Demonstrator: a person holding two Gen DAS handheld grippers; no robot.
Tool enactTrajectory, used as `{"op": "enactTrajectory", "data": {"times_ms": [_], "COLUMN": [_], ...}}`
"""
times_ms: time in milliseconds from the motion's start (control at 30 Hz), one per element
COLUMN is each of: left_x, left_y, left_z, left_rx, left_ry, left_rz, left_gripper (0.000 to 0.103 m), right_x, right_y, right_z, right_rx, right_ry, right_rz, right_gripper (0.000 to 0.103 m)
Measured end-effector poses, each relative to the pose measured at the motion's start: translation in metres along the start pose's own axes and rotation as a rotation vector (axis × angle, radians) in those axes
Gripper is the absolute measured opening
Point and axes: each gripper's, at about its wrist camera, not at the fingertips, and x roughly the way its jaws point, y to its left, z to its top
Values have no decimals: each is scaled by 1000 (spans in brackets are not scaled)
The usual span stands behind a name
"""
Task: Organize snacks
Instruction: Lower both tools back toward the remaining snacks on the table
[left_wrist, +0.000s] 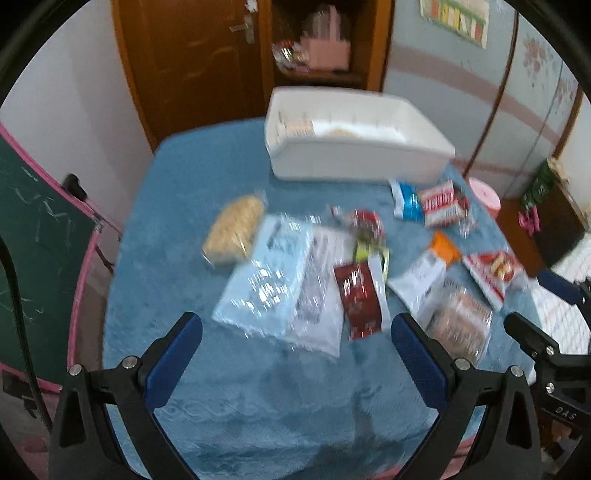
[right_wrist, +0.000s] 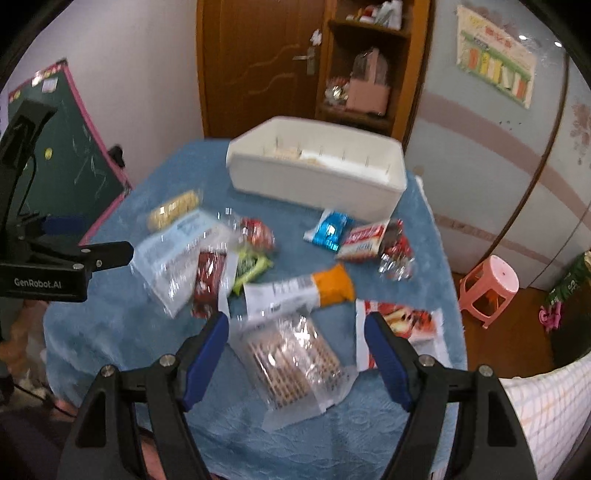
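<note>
Several snack packets lie on a blue-clothed table (left_wrist: 229, 387). A white bin (left_wrist: 354, 155) stands at the far edge, also in the right wrist view (right_wrist: 317, 184); it holds a few items. My left gripper (left_wrist: 295, 328) is open above the table, over a clear bluish packet (left_wrist: 266, 280) and a dark red packet (left_wrist: 360, 299). My right gripper (right_wrist: 297, 325) is open, its fingers either side of a clear packet of brown biscuits (right_wrist: 295, 362). An orange-and-white packet (right_wrist: 299, 291) and a red-and-white packet (right_wrist: 399, 328) lie near it.
A yellow cracker pack (left_wrist: 234, 229), a blue packet (right_wrist: 330, 229) and red-white packets (right_wrist: 365, 238) lie toward the bin. A chalkboard (right_wrist: 70, 155) stands left, a pink stool (right_wrist: 491, 288) right, a wooden door and shelf (right_wrist: 362, 66) behind.
</note>
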Motion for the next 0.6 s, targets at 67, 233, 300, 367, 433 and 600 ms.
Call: {"op": "enactTrajectory", "data": {"times_ms": [67,233,300,367,433,600], "left_x": [13,38,46,53,60,82], "left_y": [-3,-8,-10,-14,-18,-28], "left_z": [-4,-7,-6,-5,-4,4], "left_rx": [11,-8,-17,-23,-27,-39], "left_ry": [36,102,122,139,152,202], "left_rz": [-15,-65,-82,-96,-103,-124], "left_gripper": [102,102,101,99,99,83], "right_x": [10,38,50,57,64,78], "right_y": [-1,-13,-18,-22,-27,-30], "right_z": [-6,-18,-22,-26,-29,-33], "right_rx": [-4,50,71,85,98,59], "right_ry": [30,116,152,170,181,196], "right_rz": [19,99,140,166,179,169], "right_gripper": [77,77,77,77,77,77]}}
